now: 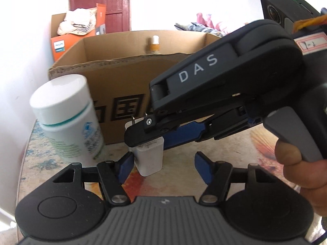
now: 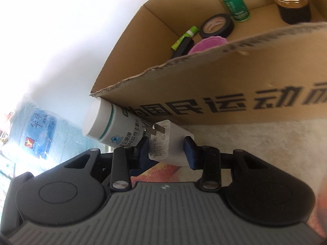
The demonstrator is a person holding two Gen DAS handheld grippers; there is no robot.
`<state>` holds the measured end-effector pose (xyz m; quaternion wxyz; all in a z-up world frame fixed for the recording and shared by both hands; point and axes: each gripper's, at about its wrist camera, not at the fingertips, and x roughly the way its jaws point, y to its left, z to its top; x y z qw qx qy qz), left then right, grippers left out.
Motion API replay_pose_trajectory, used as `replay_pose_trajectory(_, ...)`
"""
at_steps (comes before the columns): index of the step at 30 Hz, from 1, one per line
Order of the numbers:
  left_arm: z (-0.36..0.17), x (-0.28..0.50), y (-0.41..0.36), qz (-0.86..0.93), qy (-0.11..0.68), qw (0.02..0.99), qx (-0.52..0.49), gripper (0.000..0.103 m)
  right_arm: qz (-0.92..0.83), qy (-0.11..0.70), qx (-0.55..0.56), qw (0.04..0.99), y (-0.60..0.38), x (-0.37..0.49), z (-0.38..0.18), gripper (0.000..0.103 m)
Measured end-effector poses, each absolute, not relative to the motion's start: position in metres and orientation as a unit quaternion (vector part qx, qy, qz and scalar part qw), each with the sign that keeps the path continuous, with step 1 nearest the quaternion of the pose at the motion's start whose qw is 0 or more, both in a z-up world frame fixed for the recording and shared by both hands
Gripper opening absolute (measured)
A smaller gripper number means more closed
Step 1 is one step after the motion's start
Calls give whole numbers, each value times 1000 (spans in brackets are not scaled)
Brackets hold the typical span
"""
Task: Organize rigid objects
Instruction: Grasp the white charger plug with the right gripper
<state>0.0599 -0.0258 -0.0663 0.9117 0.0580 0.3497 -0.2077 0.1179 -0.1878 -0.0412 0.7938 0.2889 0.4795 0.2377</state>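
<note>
A white plug-in charger [image 1: 150, 159] stands on the patterned tabletop in front of a cardboard box [image 1: 122, 77], prongs up. My right gripper [image 2: 167, 152] is shut on the charger [image 2: 163, 143], one blue pad on each side. In the left wrist view the right gripper [image 1: 143, 140] comes in from the right over the charger's top. My left gripper [image 1: 163, 168] is open. The charger stands between its pads, close to the left one and well apart from the right one. A white capped bottle [image 1: 67, 118] stands just left of the charger, beside the box [image 2: 204, 81].
Inside the box are a green bottle [image 2: 235, 6], a black tape roll [image 2: 216, 25], a gold-lidded dark jar [image 2: 292, 4], a pink item and a green tube. An orange box [image 1: 61, 47] with cloth sits behind. A blue water jug [image 2: 34, 130] is on the left. A hand [image 1: 300, 163] holds the right gripper.
</note>
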Motion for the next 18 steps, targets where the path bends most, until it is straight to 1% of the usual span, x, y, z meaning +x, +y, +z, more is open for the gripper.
replay_pose_trajectory(14,-60,17,-63,-306,367,875,72,64,169,488,308,799,-234,44,-31,39)
replay_pose_trajectory(15,-60,15,-64,-307,368,875,73,62,169,486,309,800,-235,38,-33,39)
replay_pose_trajectory(18,-58,14,-67,-299,369,876,78,54,166,477,320,802,-238,33,-34,39)
